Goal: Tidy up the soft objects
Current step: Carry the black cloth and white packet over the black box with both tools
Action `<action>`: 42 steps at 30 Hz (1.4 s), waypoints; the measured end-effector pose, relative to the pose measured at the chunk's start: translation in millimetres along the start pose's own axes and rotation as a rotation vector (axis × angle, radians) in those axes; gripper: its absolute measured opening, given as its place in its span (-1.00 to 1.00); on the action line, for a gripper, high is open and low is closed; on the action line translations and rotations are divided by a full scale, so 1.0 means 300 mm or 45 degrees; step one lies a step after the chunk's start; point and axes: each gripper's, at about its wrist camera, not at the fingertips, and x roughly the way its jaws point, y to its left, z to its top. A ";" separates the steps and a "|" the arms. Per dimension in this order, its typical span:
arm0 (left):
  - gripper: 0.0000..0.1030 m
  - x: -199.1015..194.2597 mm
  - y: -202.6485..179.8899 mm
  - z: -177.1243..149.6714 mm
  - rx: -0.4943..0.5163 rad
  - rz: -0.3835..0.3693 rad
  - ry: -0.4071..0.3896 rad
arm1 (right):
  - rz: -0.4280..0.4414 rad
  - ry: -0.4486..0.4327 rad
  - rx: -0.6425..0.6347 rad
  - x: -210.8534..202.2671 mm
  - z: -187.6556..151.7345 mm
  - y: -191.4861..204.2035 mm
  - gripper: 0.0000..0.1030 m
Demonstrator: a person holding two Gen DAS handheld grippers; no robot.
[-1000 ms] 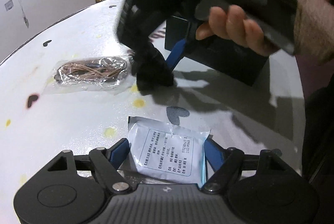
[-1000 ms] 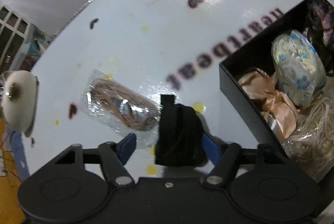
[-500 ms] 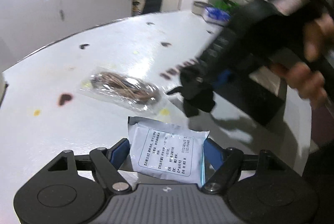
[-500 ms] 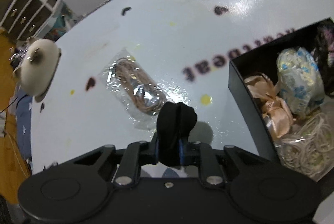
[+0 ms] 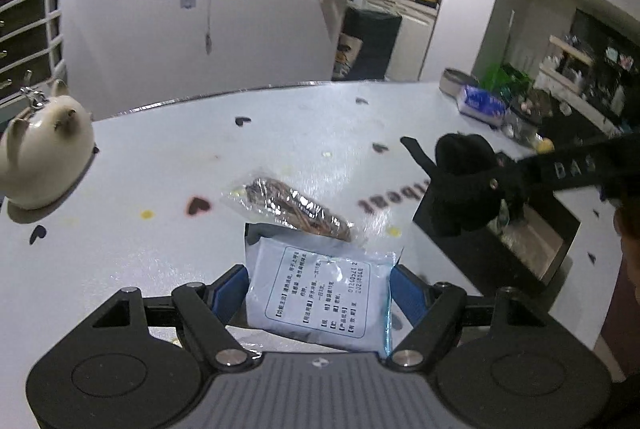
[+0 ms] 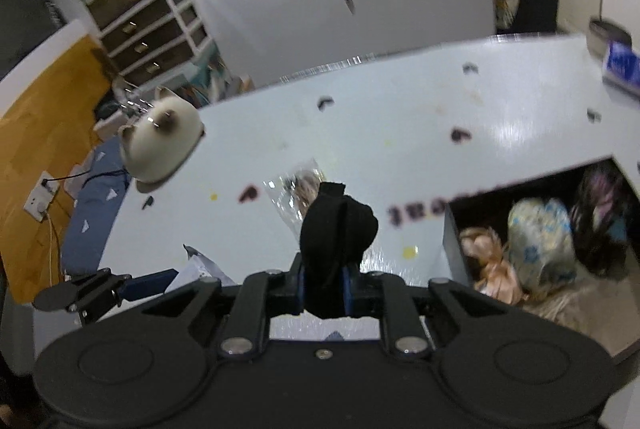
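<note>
My right gripper (image 6: 324, 283) is shut on a black cloth bundle (image 6: 336, 225) and holds it above the white table, left of the black box (image 6: 452, 229). In the left wrist view the same bundle (image 5: 464, 185) hangs in the air over the box's near corner (image 5: 480, 257). My left gripper (image 5: 318, 281) is shut on a pale printed packet (image 5: 320, 301), whose edges press against both blue fingers, clear of the table. A clear bag of brown cord (image 5: 292, 207) lies on the table just beyond the packet.
The box holds a floral bundle (image 6: 540, 233), peach ribbon (image 6: 488, 261) and other soft items. A white cat-shaped figure (image 5: 40, 157) sits at the table's left edge. A blue-and-white pack (image 5: 480, 105) and a tin stand at the far right.
The right gripper closed on the black cloth and lifted it off the table toward the box. The left gripper rose with the packet, and both views tilted up.
</note>
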 end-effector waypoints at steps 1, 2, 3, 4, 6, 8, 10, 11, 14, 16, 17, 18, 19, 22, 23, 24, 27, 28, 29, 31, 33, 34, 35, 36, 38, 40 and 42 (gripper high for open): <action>0.51 -0.006 -0.012 0.004 -0.006 0.012 -0.011 | 0.007 -0.023 -0.019 -0.019 -0.001 0.002 -0.66; 0.51 -0.014 -0.022 0.006 -0.010 0.022 -0.018 | 0.012 -0.042 -0.040 -0.036 -0.006 0.002 -0.66; 0.51 -0.019 -0.034 0.009 -0.014 0.033 -0.025 | 0.016 -0.061 -0.067 -0.054 -0.010 0.000 -0.66; 0.51 -0.023 -0.049 0.013 -0.021 0.045 -0.033 | 0.020 -0.075 -0.083 -0.063 -0.011 -0.001 -0.66; 0.51 -0.039 -0.079 0.013 -0.034 0.063 -0.045 | 0.035 -0.104 -0.107 -0.091 -0.018 -0.014 -0.66; 0.51 -0.044 -0.106 0.016 -0.047 0.081 -0.052 | 0.053 -0.132 -0.131 -0.117 -0.024 -0.034 -0.66; 0.51 -0.043 -0.139 0.026 -0.057 0.096 -0.061 | 0.073 -0.156 -0.158 -0.146 -0.031 -0.061 -0.66; 0.51 -0.043 -0.159 0.031 -0.061 0.103 -0.069 | 0.077 -0.162 -0.173 -0.156 -0.030 -0.074 -0.66; 0.51 -0.034 -0.219 0.049 -0.065 0.127 -0.083 | 0.076 -0.193 -0.228 -0.191 -0.029 -0.113 -0.66; 0.51 -0.027 -0.265 0.063 -0.073 0.142 -0.094 | 0.071 -0.202 -0.262 -0.210 -0.023 -0.144 -0.66; 0.51 -0.023 -0.287 0.070 -0.077 0.147 -0.100 | 0.083 -0.197 -0.269 -0.218 -0.019 -0.164 -0.66; 0.51 -0.016 -0.306 0.077 -0.080 0.151 -0.105 | 0.103 -0.187 -0.273 -0.225 -0.014 -0.185 -0.66; 0.51 -0.012 -0.330 0.082 -0.083 0.156 -0.110 | 0.120 -0.181 -0.277 -0.232 -0.009 -0.206 -0.67; 0.51 0.008 -0.399 0.102 -0.088 0.170 -0.118 | 0.131 -0.169 -0.304 -0.255 0.005 -0.264 -0.67; 0.51 0.016 -0.422 0.108 -0.092 0.174 -0.121 | 0.130 -0.166 -0.309 -0.262 0.009 -0.284 -0.68; 0.51 0.023 -0.439 0.112 -0.096 0.177 -0.124 | 0.129 -0.162 -0.314 -0.268 0.016 -0.309 -0.68; 0.51 0.053 -0.496 0.125 -0.118 0.192 -0.128 | 0.129 -0.158 -0.322 -0.285 0.026 -0.368 -0.68; 0.51 0.063 -0.511 0.130 -0.129 0.197 -0.128 | 0.129 -0.156 -0.326 -0.290 0.031 -0.392 -0.68; 0.51 0.072 -0.527 0.133 -0.141 0.202 -0.129 | 0.128 -0.155 -0.330 -0.292 0.036 -0.411 -0.68; 0.51 0.094 -0.560 0.145 -0.165 0.214 -0.133 | 0.127 -0.153 -0.341 -0.301 0.045 -0.455 -0.68; 0.51 0.113 -0.593 0.154 -0.176 0.221 -0.137 | 0.131 -0.154 -0.351 -0.309 0.054 -0.496 -0.68; 0.51 0.124 -0.615 0.160 -0.179 0.222 -0.138 | 0.131 -0.154 -0.357 -0.314 0.059 -0.520 -0.68; 0.51 0.133 -0.632 0.165 -0.181 0.222 -0.137 | 0.130 -0.154 -0.361 -0.318 0.065 -0.539 -0.68; 0.51 0.145 -0.650 0.170 -0.181 0.221 -0.135 | 0.129 -0.154 -0.364 -0.322 0.070 -0.560 -0.68; 0.51 0.166 -0.680 0.180 -0.179 0.222 -0.128 | 0.123 -0.153 -0.363 -0.328 0.081 -0.602 -0.68; 0.51 0.192 -0.705 0.191 -0.177 0.214 -0.113 | 0.115 -0.153 -0.358 -0.339 0.091 -0.649 -0.68; 0.51 0.221 -0.724 0.203 -0.161 0.179 -0.094 | 0.098 -0.159 -0.347 -0.353 0.097 -0.698 -0.68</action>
